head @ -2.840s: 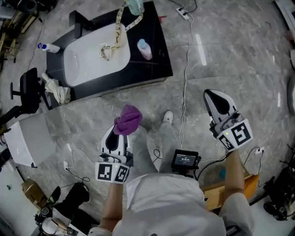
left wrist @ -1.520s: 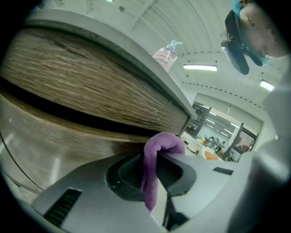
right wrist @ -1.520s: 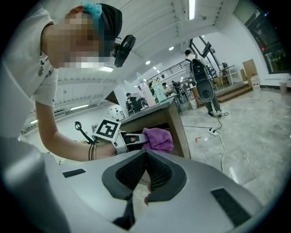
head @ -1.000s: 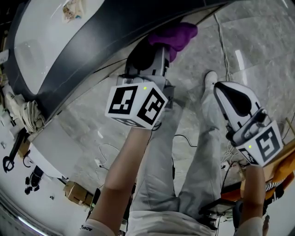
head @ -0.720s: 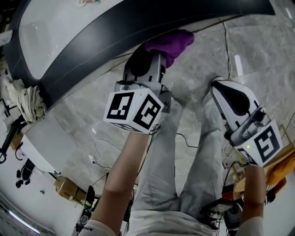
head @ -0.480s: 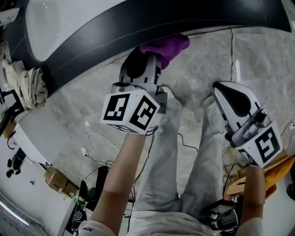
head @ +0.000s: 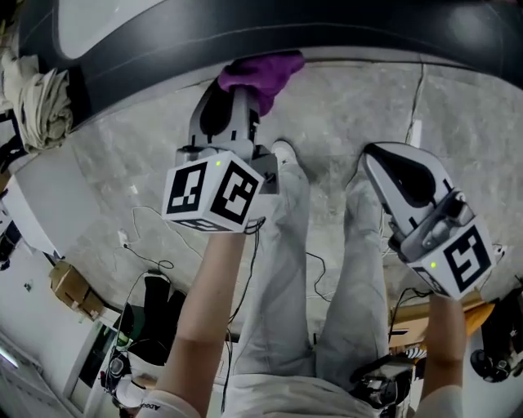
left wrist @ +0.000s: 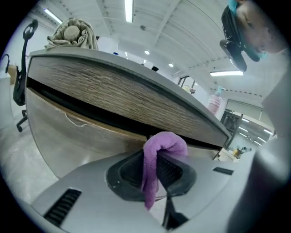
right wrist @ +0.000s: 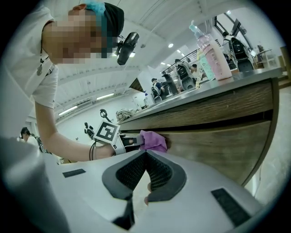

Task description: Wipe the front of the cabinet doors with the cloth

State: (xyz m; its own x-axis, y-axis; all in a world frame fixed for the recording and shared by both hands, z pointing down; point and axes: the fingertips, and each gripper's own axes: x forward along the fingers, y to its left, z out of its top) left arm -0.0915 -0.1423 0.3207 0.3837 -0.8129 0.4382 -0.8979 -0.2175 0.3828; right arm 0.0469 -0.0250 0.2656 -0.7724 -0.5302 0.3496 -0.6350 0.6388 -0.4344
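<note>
My left gripper (head: pixel 238 96) is shut on a purple cloth (head: pixel 260 72) and holds it against the cabinet, just under the dark countertop (head: pixel 351 28). In the left gripper view the cloth (left wrist: pixel 166 142) is draped between the jaws and touches the wood-grain cabinet door (left wrist: pixel 77 129) below a dark gap. From the right gripper view I see the cloth (right wrist: pixel 153 141) pressed on the door (right wrist: pixel 213 145). My right gripper (head: pixel 369 157) hangs shut and holds nothing, back from the cabinet and to the right of the person's legs.
A white basin (head: pixel 106 16) is set in the countertop. Rags (head: pixel 39 98) lie at its left end, and a pink bottle (right wrist: pixel 213 50) stands on top. Cables (head: pixel 155 245) and a cardboard box (head: pixel 69 286) are on the marble floor. The person's shoe (head: pixel 286 155) is near the cabinet.
The view dropped from standing height to close against the cabinet. My left gripper carried the cloth to the door front and slid it leftward along it. The right gripper stayed shut off to the right.
</note>
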